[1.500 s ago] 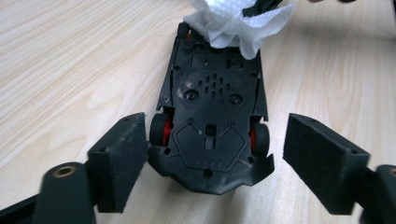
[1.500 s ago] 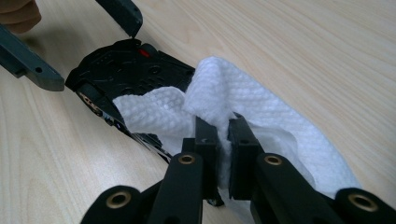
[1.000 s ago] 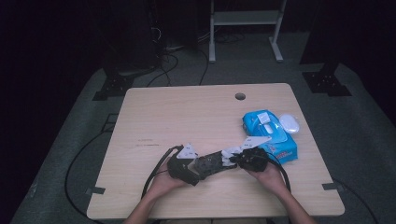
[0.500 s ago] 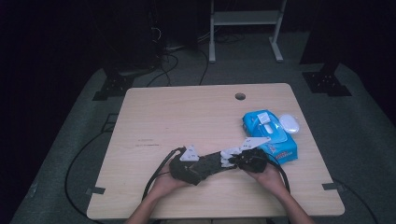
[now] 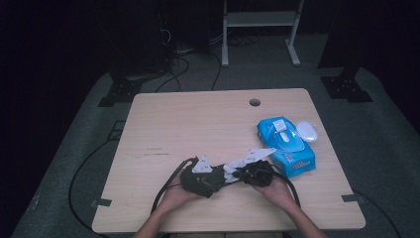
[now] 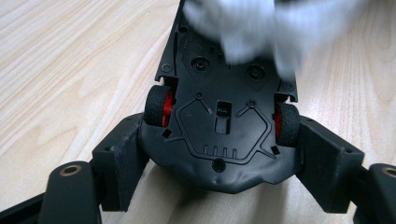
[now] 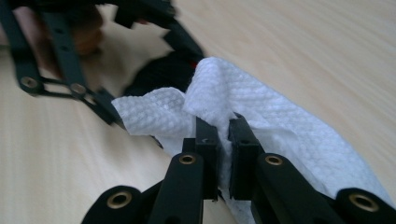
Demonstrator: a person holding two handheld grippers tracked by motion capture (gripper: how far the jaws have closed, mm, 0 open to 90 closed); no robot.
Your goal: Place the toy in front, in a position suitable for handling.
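Pinching wipe [image 7: 261,121], toy car [image 6: 224,126] clamped between jaws

left hand-held gripper [image 5: 218,179] | right hand-held gripper [image 5: 236,174] meet | wipes pack [image 5: 286,146] right

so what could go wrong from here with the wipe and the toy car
The left gripper clamps the toy car only across its rear wheels, so hard rubbing could twist it loose. The right gripper pinches just a fold of the wipe; it might slip out or tear. The car rests on the table.
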